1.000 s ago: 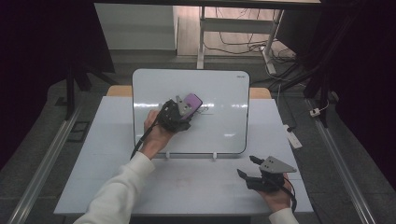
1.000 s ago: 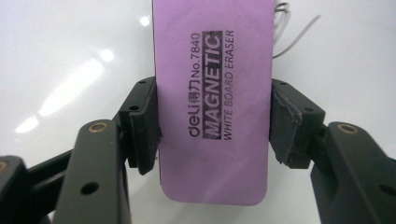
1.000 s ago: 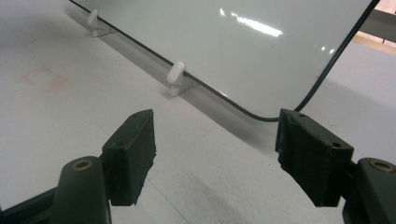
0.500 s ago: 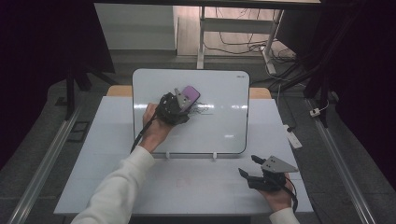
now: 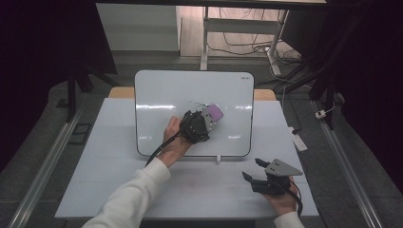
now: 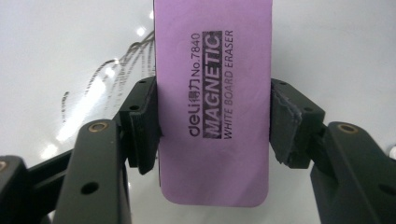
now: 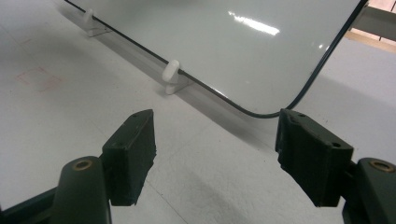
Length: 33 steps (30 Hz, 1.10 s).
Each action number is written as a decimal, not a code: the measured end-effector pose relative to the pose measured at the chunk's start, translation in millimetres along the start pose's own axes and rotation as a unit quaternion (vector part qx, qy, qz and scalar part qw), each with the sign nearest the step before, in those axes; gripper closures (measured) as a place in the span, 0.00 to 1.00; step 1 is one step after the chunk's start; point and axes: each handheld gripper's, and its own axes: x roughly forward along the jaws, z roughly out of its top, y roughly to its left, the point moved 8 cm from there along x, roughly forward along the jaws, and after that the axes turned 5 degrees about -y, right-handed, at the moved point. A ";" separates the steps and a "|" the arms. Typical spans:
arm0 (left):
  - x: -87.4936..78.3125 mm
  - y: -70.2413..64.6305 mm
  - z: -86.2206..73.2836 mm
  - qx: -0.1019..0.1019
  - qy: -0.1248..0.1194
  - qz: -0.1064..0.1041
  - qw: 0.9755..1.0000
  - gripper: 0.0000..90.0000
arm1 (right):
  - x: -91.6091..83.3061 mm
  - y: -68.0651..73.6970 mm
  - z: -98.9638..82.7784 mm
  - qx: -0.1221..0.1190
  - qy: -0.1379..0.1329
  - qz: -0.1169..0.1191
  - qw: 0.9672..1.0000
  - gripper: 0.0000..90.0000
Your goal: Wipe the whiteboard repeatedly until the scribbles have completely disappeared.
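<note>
Left claw [image 5: 207,119] clamps the purple rectangular magnetic whiteboard eraser [image 5: 215,113] by its long edges; in the left gripper view both black pads press the sides of the eraser [image 6: 214,100], printed face up toward the camera, flat against the glossy white rectangular whiteboard [image 5: 157,102]. What changes: compared with the earlier high-view pictures, where the eraser sits left of the board's middle, the left hand has swept rightward and slightly toward the near edge, so the eraser is now at about the board's centre, right beside the faint dark marker scribble [image 5: 197,102]. In the left gripper view, thin grey marker strokes [image 6: 100,74] trail off to the left of the eraser, so some ink is not yet wiped. Judgement: this is a wiping pass in progress, mid-stroke, with the board mostly clean and the remaining scribble the likely next target; grip looks firm and square, so slipping seems unlikely. Right claw [image 5: 253,171] rests low over the white counter [image 5: 95,180] at the near right, unmoved from the earlier pictures, jaws spread apart with nothing between them; its own view shows the black pads [image 7: 132,156] wide apart, facing the board's rounded near corner and a small white plastic board foot [image 7: 171,75].
</note>
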 end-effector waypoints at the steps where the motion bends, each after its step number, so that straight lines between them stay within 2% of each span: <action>1: -0.2 1.0 0.0 -0.002 -0.001 -0.005 1.000 0.46 | -0.1 -0.1 0.1 0.000 0.000 0.000 1.000 0.31; 3: -1.8 5.1 -0.1 -0.016 -0.003 -0.019 1.000 0.46 | -0.4 -0.4 0.2 0.000 -0.001 -0.001 1.000 0.31; 6: -6.1 21.0 -3.3 -0.020 -0.002 0.002 1.000 0.46 | -0.3 -1.2 -0.3 0.000 -0.001 -0.002 1.000 0.31; 8: -10.6 37.8 -7.4 -0.037 -0.002 0.013 0.999 0.46 | -0.4 -2.0 -0.6 0.000 -0.001 -0.002 1.000 0.31; 13: -23.4 81.4 -18.5 -0.094 -0.003 0.042 0.995 0.46 | -0.9 -2.3 0.0 0.002 -0.001 -0.003 1.000 0.31; 16: -25.5 88.6 -21.8 -0.108 -0.004 0.039 0.993 0.46 | -0.9 -2.3 0.2 0.002 -0.002 -0.003 1.000 0.31; 18: -23.5 83.8 -20.2 -0.093 0.002 0.046 0.995 0.46 | -0.9 -2.2 0.2 0.002 -0.002 -0.003 1.000 0.31; 21: -16.8 67.2 -13.3 -0.068 0.007 0.041 0.997 0.46 | -0.8 -2.2 0.0 0.001 -0.001 -0.003 1.000 0.31; 23: -11.7 52.2 -7.5 -0.053 0.006 0.036 0.998 0.46 | -1.0 -2.1 0.2 0.002 -0.002 -0.003 1.000 0.31; 25: -5.9 32.2 -2.7 -0.022 0.010 0.031 0.999 0.46 | -1.4 -2.2 0.6 0.002 -0.003 -0.004 1.000 0.31; 26: -2.9 19.2 -0.4 -0.002 0.013 0.028 1.000 0.46 | -1.4 -2.1 0.6 0.002 -0.003 -0.004 1.000 0.31; 28: 0.8 2.6 2.2 0.021 0.014 0.020 0.999 0.46 | -1.4 -1.8 0.3 0.002 -0.002 -0.003 1.000 0.31; 31: 5.2 -16.9 4.5 0.036 0.013 0.007 0.999 0.46 | -1.8 -1.9 0.4 0.002 -0.003 -0.003 1.000 0.31; 33: 6.2 -22.2 4.8 0.043 0.012 0.004 0.999 0.46 | -2.3 -2.3 0.7 0.002 -0.004 -0.004 1.000 0.31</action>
